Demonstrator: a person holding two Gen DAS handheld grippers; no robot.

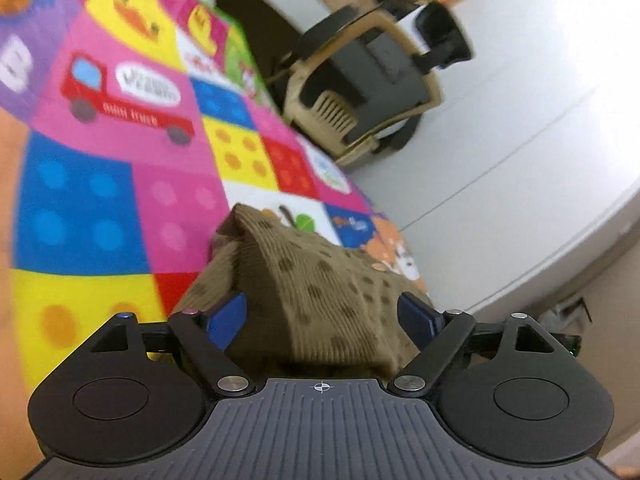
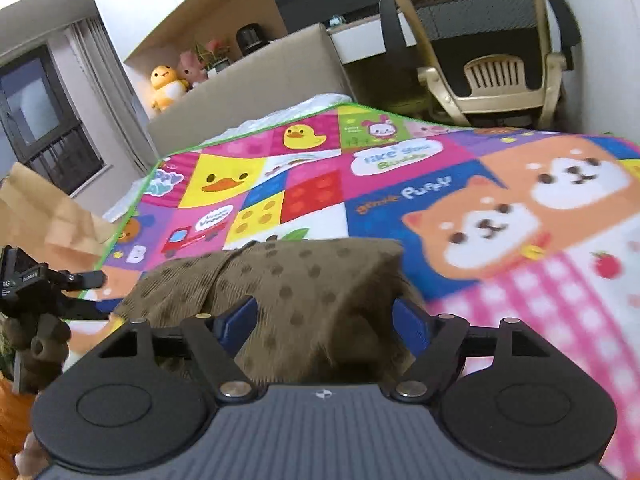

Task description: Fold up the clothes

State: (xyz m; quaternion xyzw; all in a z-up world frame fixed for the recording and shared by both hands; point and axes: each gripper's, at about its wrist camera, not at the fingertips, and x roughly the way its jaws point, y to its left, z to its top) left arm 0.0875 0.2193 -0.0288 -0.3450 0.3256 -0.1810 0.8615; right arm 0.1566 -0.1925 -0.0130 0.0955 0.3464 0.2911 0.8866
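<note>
An olive-brown ribbed garment with dark dots [image 1: 316, 280] is bunched up on a colourful play mat [image 1: 100, 200]. In the left wrist view my left gripper [image 1: 322, 314] is open. Its blue fingers [image 1: 228, 318] stand wide apart, and the cloth fills the gap and hides the tips. The right wrist view shows the same garment [image 2: 304, 280] heaped between the wide-spread blue fingers [image 2: 410, 320] of my open right gripper [image 2: 324, 314]. The left gripper's black body [image 2: 36, 280] shows at the left edge, by the garment's left end.
The mat [image 2: 400, 184] covers a bed with a beige headboard [image 2: 256, 80]. A beige and black office chair [image 2: 492, 56] stands beyond the far edge, near a white wall [image 1: 540, 120]. A brown paper bag [image 2: 44, 216] sits at the left. Plush toys [image 2: 168, 84] rest on a shelf.
</note>
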